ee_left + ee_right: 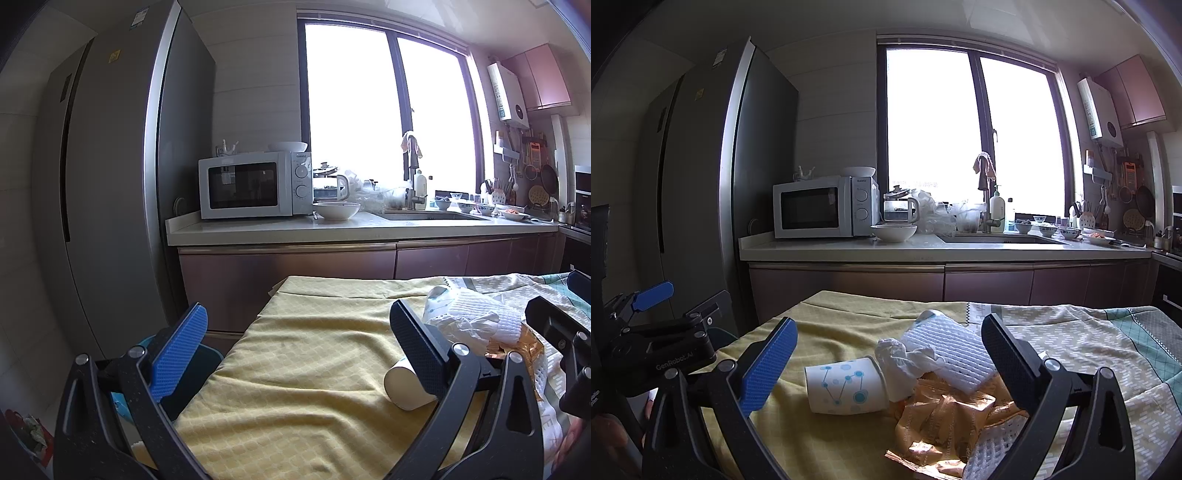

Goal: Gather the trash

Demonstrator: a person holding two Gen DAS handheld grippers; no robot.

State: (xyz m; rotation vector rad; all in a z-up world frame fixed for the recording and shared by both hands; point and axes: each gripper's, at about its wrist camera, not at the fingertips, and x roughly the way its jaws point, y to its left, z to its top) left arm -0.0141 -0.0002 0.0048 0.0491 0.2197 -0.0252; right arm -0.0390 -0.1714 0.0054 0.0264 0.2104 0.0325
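A pile of trash lies on a cloth-covered table [820,435]. It holds a white paper cup [846,386] with blue dots on its side, a crumpled white tissue [905,360], a white foam sheet [949,350], a gold wrapper [942,417] and white foam netting [993,443]. My right gripper [890,358] is open, its jaws spread around the pile, just above it. My left gripper [299,350] is open and empty over the yellow cloth [295,369], left of the pile; the cup [404,386] lies against its right finger [417,350].
A kitchen counter [332,229] stands beyond the table with a microwave [255,184], a white bowl [336,209] and a sink [432,215]. A tall grey fridge [110,166] is at left. A blue bin [192,362] sits below the table's left edge.
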